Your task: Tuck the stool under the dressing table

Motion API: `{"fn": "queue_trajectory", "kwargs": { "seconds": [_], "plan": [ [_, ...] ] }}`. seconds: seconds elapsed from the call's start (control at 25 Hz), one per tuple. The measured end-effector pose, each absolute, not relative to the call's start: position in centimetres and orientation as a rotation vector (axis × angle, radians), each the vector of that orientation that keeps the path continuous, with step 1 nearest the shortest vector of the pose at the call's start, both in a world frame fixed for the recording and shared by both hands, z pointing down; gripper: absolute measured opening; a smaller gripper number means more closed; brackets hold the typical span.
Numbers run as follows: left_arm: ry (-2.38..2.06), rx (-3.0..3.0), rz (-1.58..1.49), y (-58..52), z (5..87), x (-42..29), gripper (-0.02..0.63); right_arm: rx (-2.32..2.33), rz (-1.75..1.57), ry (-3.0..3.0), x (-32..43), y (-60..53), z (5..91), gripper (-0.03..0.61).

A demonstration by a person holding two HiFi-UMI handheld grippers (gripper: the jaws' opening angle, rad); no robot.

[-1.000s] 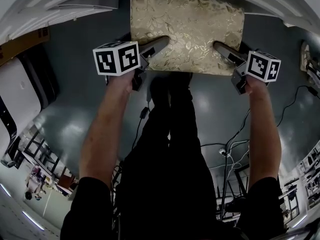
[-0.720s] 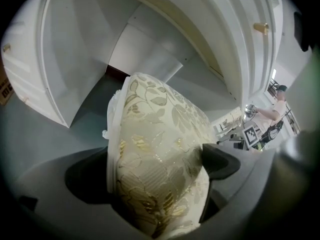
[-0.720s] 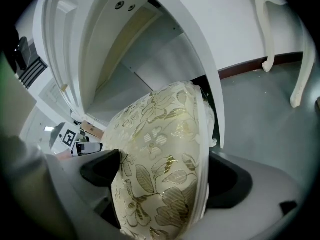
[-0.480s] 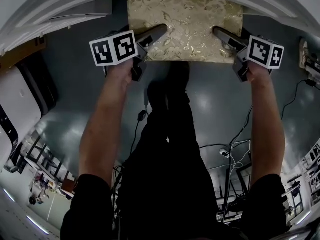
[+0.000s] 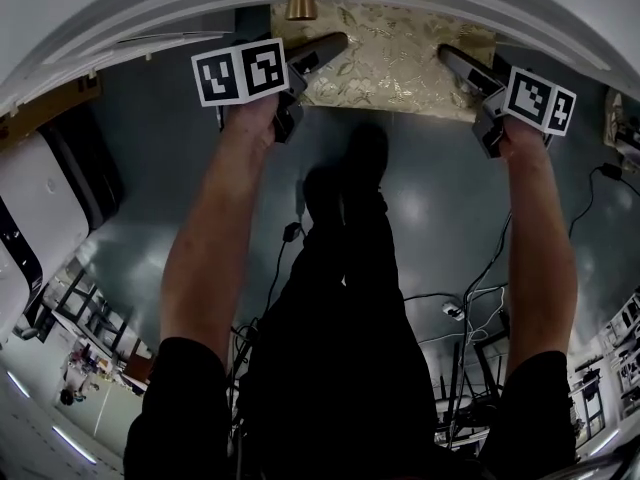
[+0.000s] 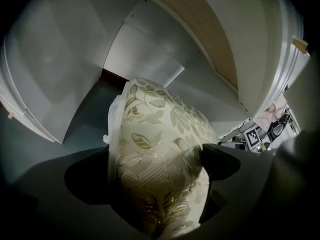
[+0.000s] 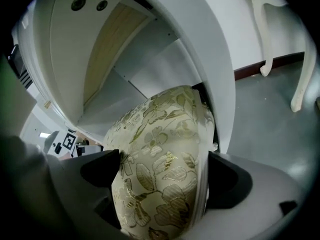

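Stool (image 5: 400, 53): cream cushion, gold leaf brocade, part under the white dressing table (image 5: 130, 13). My left gripper (image 5: 322, 53) and right gripper (image 5: 462, 65) fingers each clamp its edge between them.

Under your left gripper (image 5: 325, 50) and back toward you, the floor (image 5: 150, 178) is dark grey and glossy, with soft patches of reflected light (image 5: 415, 203) on it. Black cables (image 5: 455, 311) lie across it well behind your right gripper (image 5: 462, 66). Far out to the left of the left gripper stands a white rounded unit with black trim (image 5: 35, 203), and behind that are metal-framed racks (image 5: 85, 303). To the right of your right gripper, a white wall (image 7: 285, 19) meets the floor along a dark reddish skirting board (image 7: 250, 71). Two white curved furniture legs (image 7: 264, 34) stand near it.
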State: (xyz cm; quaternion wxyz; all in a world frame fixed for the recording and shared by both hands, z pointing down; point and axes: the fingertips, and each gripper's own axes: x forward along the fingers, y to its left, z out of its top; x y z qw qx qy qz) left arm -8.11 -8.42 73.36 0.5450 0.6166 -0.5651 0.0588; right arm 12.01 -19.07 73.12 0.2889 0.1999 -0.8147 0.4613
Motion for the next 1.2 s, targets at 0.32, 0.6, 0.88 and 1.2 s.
{"fn": "queue_trajectory", "kwargs": {
  "seconds": [0.32,0.6,0.88,1.2],
  "plan": [
    [-1.393,1.481,0.162,-9.1,72.5,-8.6,0.557,0.63,1.244,-2.247,12.3,-19.3,72.9,0.517],
    [-1.594,1.453,0.169,-7.1,70.4,-10.3,0.548,0.82,1.191,-2.273,15.6,-18.7,70.7,0.512],
    [-1.764,1.582,0.331,-2.3,67.3,-9.5,0.045,0.94,0.914,-2.315,20.6,-14.2,67.4,0.29],
    [-1.717,1.57,0.482,0.4,68.8,-6.5,0.008,0.836,0.909,-2.207,19.6,-10.8,70.2,0.104]
  ]
}}
